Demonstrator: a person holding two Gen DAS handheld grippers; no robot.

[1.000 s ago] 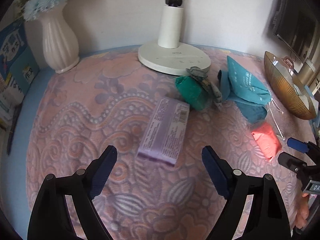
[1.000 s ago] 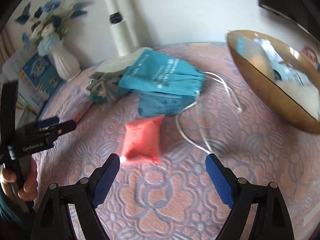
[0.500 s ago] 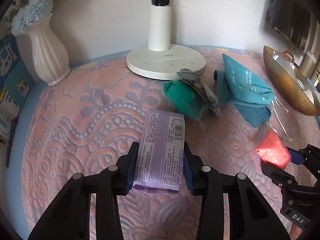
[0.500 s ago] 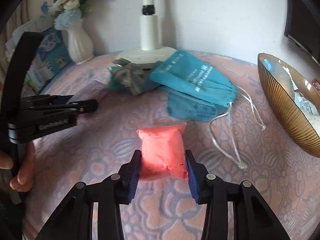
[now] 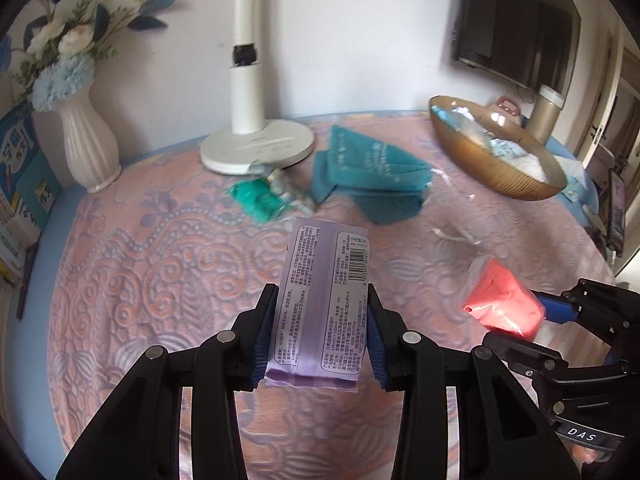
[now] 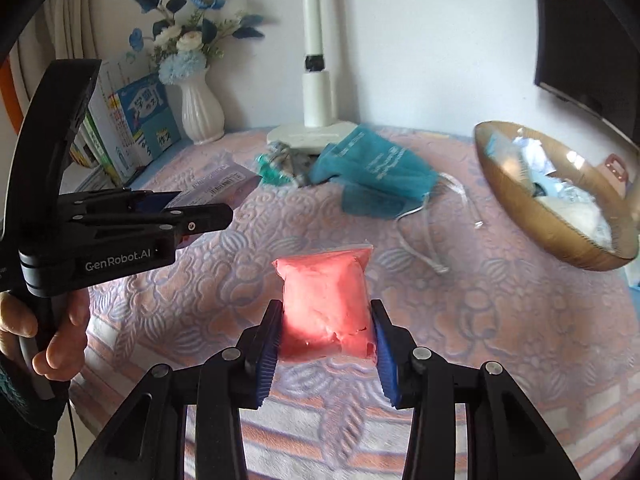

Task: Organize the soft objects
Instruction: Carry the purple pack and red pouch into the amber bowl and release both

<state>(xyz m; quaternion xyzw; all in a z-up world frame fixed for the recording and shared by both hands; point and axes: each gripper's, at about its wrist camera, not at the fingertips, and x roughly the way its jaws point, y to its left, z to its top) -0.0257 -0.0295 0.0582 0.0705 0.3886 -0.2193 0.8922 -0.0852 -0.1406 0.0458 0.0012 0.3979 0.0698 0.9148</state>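
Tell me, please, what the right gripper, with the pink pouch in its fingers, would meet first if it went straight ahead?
Probably the patterned tablecloth, short of the teal drawstring bags; depth is unclear, though, and the pink pouch would touch first.

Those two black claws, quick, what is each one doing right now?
Left gripper: closed on the purple packet.
Right gripper: closed on the pink pouch.

White wall (image 5: 360, 20) behind a patterned pink tablecloth (image 5: 160, 272).
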